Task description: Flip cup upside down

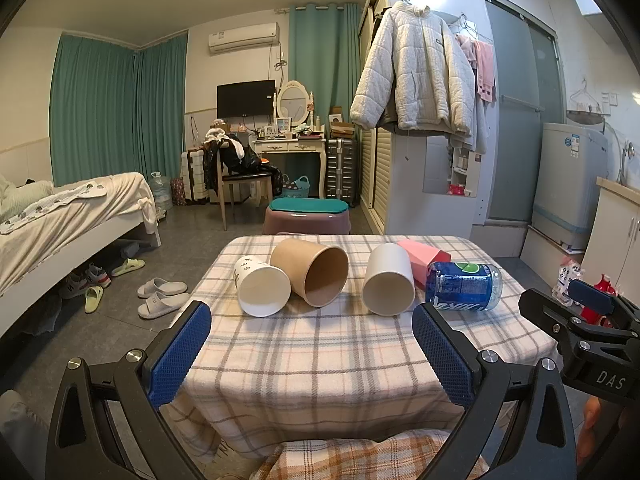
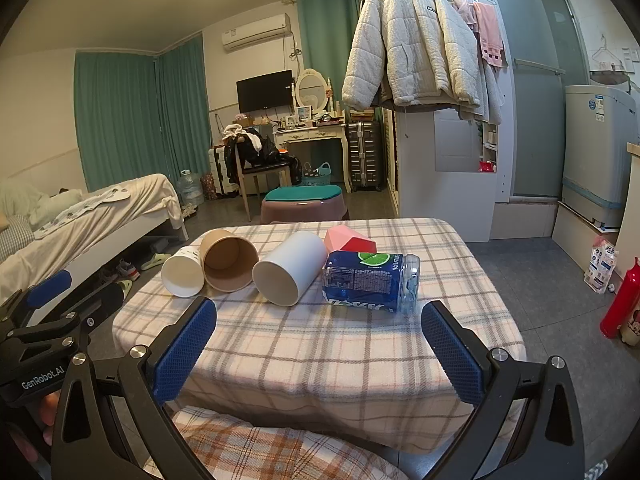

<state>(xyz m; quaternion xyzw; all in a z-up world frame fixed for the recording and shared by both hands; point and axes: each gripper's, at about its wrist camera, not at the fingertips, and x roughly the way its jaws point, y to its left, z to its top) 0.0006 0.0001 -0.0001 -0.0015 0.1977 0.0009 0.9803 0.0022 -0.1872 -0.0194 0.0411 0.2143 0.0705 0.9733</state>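
Note:
Several cups lie on their sides on the plaid-covered table, mouths toward me: a small white paper cup, a brown paper cup, a plain white cup, a pink cup behind, and a clear cup with a blue label. My left gripper is open and empty, short of the cups. My right gripper is open and empty too, near the table's front edge.
A purple stool with a teal cushion stands beyond the table. A bed and slippers are at the left, a wardrobe with a hanging coat at the right. A red bottle stands on the floor at the right.

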